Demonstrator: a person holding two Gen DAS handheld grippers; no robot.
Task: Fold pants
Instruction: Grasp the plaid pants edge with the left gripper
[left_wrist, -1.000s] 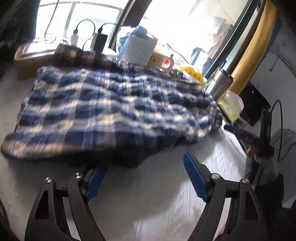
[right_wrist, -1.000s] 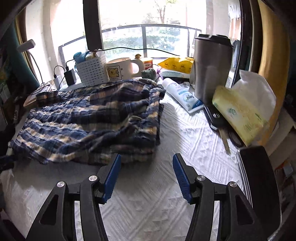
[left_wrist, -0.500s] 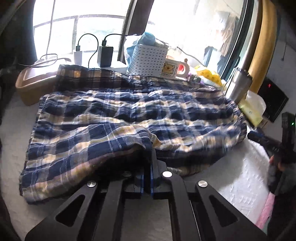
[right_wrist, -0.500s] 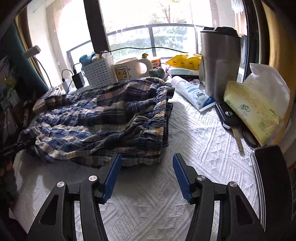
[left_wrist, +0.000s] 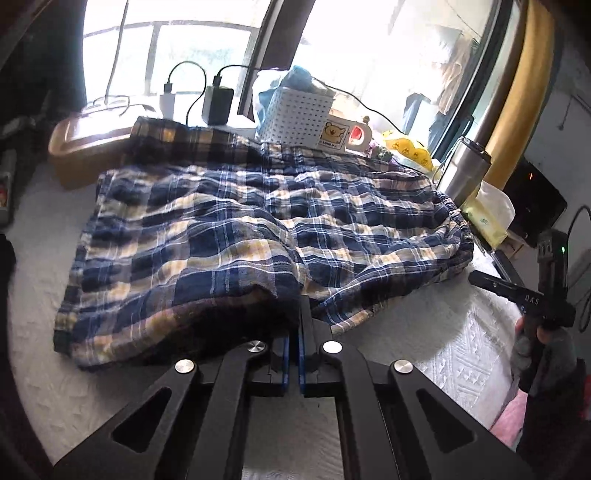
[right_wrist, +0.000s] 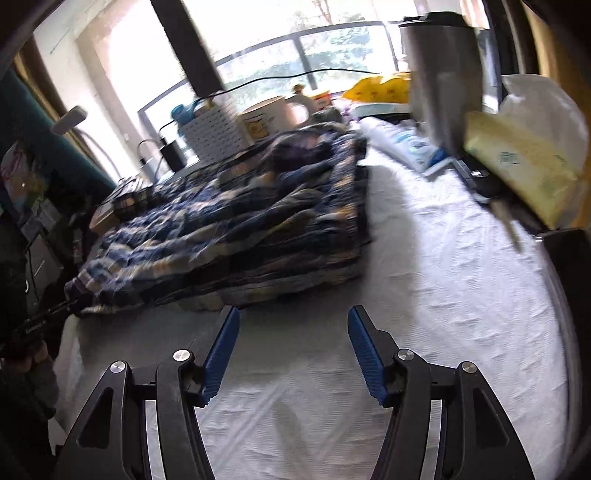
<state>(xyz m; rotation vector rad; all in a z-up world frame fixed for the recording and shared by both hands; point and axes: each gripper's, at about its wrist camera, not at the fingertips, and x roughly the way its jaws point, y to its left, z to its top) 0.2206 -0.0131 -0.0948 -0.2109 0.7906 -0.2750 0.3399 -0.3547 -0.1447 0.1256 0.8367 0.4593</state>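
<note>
Blue, cream and yellow plaid pants (left_wrist: 258, 236) lie spread on a white textured cover (left_wrist: 443, 343). My left gripper (left_wrist: 295, 325) is shut on the near edge of the pants, with the cloth bunched over its blue pads. In the right wrist view the pants (right_wrist: 236, 229) lie ahead and to the left, blurred. My right gripper (right_wrist: 291, 347) is open and empty over the white cover (right_wrist: 443, 280), just short of the pants' near edge. The right gripper also shows at the right edge of the left wrist view (left_wrist: 517, 291).
Behind the pants stand a white perforated basket (left_wrist: 299, 114), a bear mug (left_wrist: 343, 134), chargers (left_wrist: 218, 105) and a brown box (left_wrist: 88, 144). On the right are a steel tumbler (right_wrist: 443, 74), a tissue pack (right_wrist: 524, 166), a tube (right_wrist: 406, 144) and a dark device (left_wrist: 535, 199).
My left gripper closed on the near edge of the pants and has lifted it slightly. My right gripper stays open and has swung closer to the pants; its view is now blurred.
</note>
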